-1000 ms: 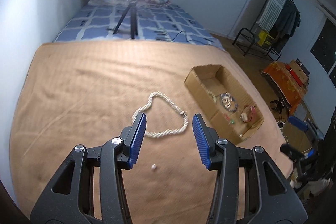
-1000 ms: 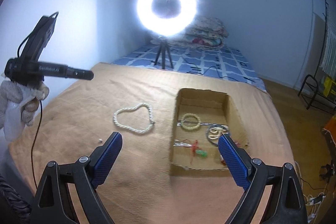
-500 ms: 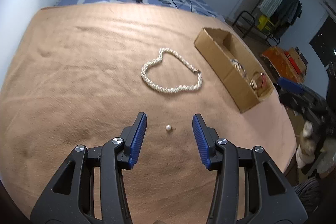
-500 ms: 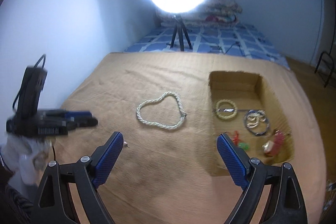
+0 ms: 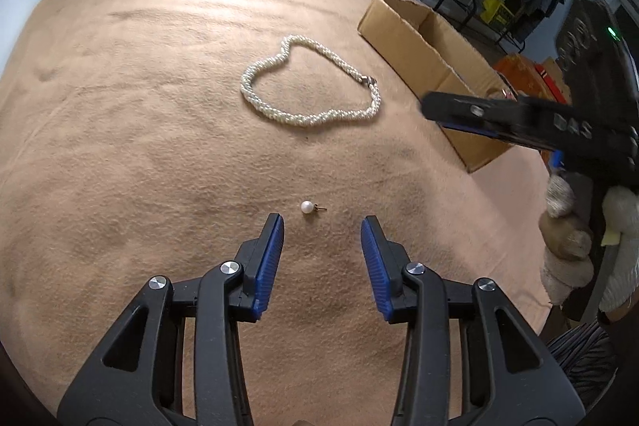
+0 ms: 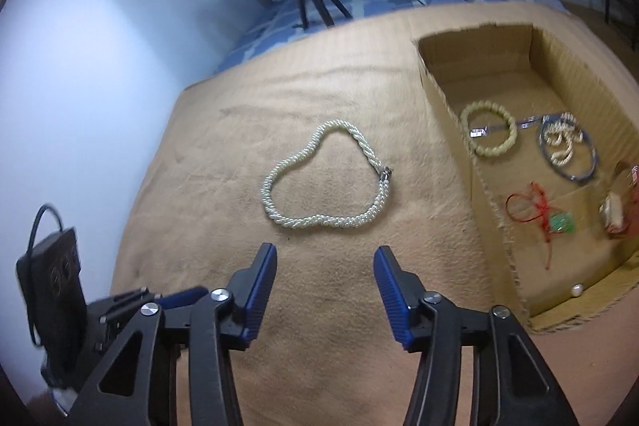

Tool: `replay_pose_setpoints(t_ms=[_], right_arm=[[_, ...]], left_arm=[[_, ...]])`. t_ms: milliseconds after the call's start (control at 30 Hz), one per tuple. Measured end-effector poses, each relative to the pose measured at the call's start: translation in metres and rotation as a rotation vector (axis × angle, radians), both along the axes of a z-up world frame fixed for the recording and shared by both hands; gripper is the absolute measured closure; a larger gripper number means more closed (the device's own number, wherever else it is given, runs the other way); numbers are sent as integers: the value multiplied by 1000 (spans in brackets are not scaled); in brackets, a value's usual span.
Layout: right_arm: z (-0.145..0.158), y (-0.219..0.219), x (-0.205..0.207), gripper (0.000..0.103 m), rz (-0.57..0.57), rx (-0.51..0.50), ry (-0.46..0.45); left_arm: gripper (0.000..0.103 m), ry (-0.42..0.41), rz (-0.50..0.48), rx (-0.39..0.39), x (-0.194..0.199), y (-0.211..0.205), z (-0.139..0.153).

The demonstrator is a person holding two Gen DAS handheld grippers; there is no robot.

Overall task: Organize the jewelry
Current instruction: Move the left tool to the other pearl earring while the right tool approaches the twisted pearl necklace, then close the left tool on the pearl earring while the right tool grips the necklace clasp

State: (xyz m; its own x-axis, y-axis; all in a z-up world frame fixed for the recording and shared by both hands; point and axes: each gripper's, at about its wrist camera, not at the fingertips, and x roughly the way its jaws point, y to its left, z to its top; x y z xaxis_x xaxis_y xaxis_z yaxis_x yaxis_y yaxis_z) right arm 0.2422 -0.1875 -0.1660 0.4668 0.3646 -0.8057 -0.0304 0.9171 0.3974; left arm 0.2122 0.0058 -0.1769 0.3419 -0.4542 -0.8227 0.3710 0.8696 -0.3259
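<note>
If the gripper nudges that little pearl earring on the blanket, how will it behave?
The pearl earring is round, so it may roll, though its post and the fuzzy blanket should slow it. It looks tiny and smooth, so it could slip from the left gripper.

Both tools tilt steeply downward. The left tool [image 5: 322, 226] is closing its jaws, nothing pressed between the blue pads. The right tool [image 6: 324, 258] is closing too, its jaws empty.
</note>
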Motion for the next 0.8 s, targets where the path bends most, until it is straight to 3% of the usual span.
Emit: replay_pose_setpoints(t_ms=[267, 800], right_arm=[[-20, 2, 19, 57, -61, -6, 50], [-50, 2, 51, 66, -171, -37, 105]], left_arm=[[64, -6, -32, 52, 3, -9, -12], [64, 2, -49, 70, 15, -17, -27]])
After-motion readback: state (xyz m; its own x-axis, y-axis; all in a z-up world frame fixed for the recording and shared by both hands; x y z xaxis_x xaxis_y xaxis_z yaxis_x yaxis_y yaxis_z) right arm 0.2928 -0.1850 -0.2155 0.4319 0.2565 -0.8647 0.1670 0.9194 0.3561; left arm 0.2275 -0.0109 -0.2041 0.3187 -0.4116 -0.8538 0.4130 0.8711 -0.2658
